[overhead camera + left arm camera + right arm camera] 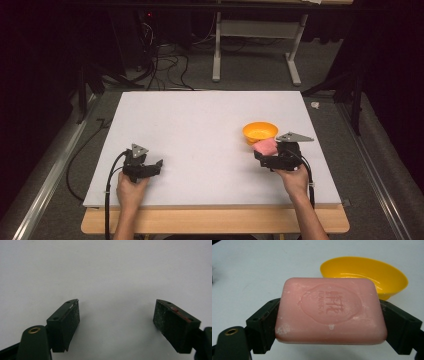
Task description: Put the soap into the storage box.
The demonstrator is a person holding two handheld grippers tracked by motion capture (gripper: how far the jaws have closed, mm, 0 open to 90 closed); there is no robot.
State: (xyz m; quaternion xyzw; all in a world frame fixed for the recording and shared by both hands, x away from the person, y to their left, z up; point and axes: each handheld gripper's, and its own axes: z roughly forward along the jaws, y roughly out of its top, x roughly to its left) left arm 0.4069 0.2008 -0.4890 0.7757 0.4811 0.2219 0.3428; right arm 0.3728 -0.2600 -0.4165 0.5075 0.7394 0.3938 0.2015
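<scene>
Clamped across its long sides, the soap (330, 311) is held flat by the right gripper (278, 156) near the board's (200, 125) right edge, just short of the bowl (260, 132), probably for dropping in. The left gripper (142, 167) is kept wide, empty, near the front-left corner.

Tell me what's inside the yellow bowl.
Nothing visible: the yellow bowl shows a bare glossy interior. The pink soap, held in the right gripper, covers its near-left rim and the part below.

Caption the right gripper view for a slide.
Right gripper clamps a pink soap bar before a yellow bowl.
</scene>
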